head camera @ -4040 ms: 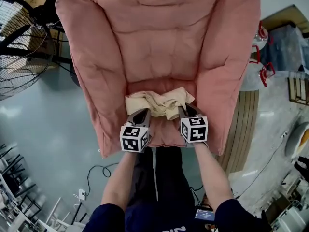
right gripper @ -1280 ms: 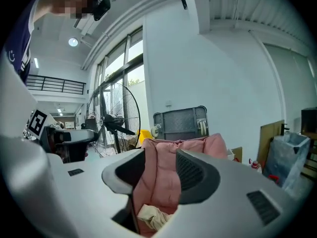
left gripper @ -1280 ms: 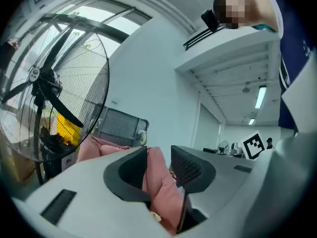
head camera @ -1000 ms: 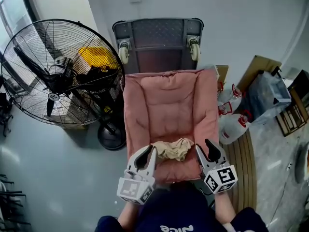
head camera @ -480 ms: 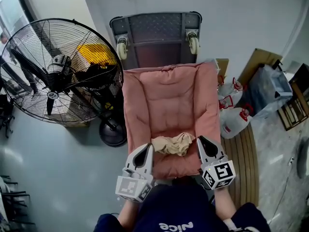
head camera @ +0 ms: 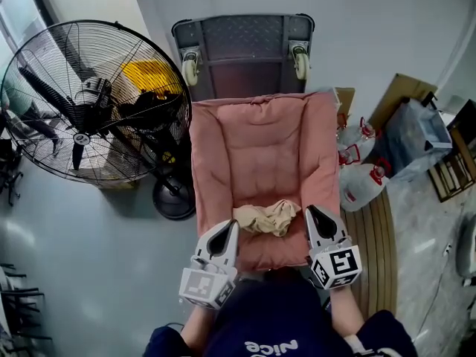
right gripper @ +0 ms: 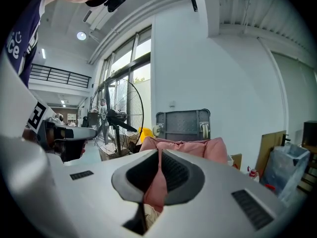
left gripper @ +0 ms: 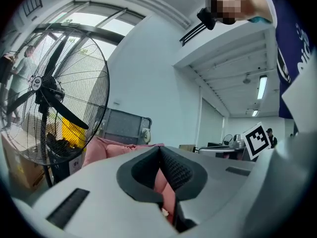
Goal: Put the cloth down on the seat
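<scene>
Observation: the crumpled cream fabric cloth (head camera: 265,218) lies bunched on the forward part of the seat of the pink quilted padded chair (head camera: 256,147), between the two grippers. Neither gripper holds it.

Left gripper (head camera: 231,227): jaws fully closed, pads meeting, nothing between them. It sits just beside the cloth's left end. I cannot confirm contact from the head view.

Right gripper (head camera: 312,213): jaws likewise closed and empty, just beside the cloth's right end, over the chair's right side padding.

Assessment: placement appears complete. The remaining hazards concern disturbance of the cloth.

1. Snagging. Both closed tips stand very close to loose folds. If either gripper is drawn back towards the person along the seat instead of being lifted clear, a tip could catch a fold and drag the cloth forward.
2. Loss over the front edge. The cloth rests nearer the front lip than the backrest. A light, bunched fabric would take little pulling to slip off onto the grey floor.
3. Cushion shift. The padding looks soft and loosely draped, so pressing on it could tilt the seat surface and let the cloth slide.
4. Airflow. The large black wire-guarded pedestal fan (head camera: 82,103) stands just beside the chair. Its blades appear stationary, but if it were switched on the draught could lift the cloth.
</scene>
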